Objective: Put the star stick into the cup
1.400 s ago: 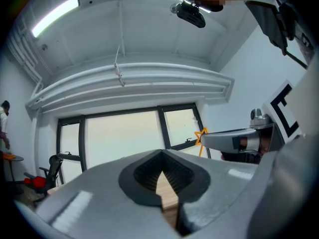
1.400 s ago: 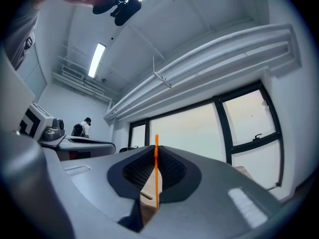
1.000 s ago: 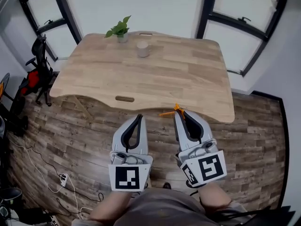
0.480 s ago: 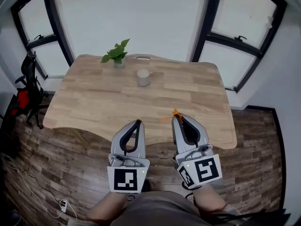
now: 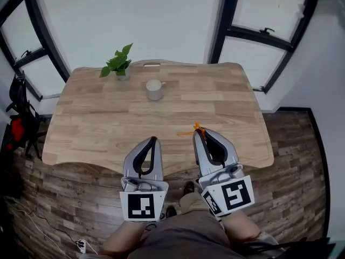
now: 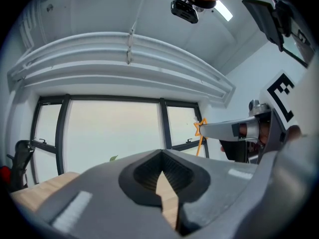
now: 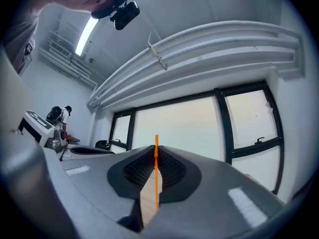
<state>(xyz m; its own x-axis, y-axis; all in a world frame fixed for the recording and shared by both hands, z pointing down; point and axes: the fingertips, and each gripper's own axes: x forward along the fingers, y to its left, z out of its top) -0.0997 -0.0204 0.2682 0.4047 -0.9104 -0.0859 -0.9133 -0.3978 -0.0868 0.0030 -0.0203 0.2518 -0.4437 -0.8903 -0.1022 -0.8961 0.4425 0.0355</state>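
Within the last second the person has walked up to the light wooden worktop (image 5: 226, 107): before, both tongs hung over the floor in front of its near edge, and now their tips reach over that edge. The right tongs (image 5: 198, 134) are pinching the thin orange star stick (image 5: 195, 128), the same as before; in the right gripper view the stick stands upright between the pads, and in the head view it shows at the tips. The left tongs (image 5: 152, 141) are pressed together with nothing between them. The small pale round cup (image 5: 154, 89) stands upright on the far half of the worktop, near the little green plant in a pot (image 5: 118, 66), and it is well apart from the stick. So only a part of the approach is done; I judge that the right tongs must go further forward and a little to the left, bring the stick over the mouth of the cup and lower it in
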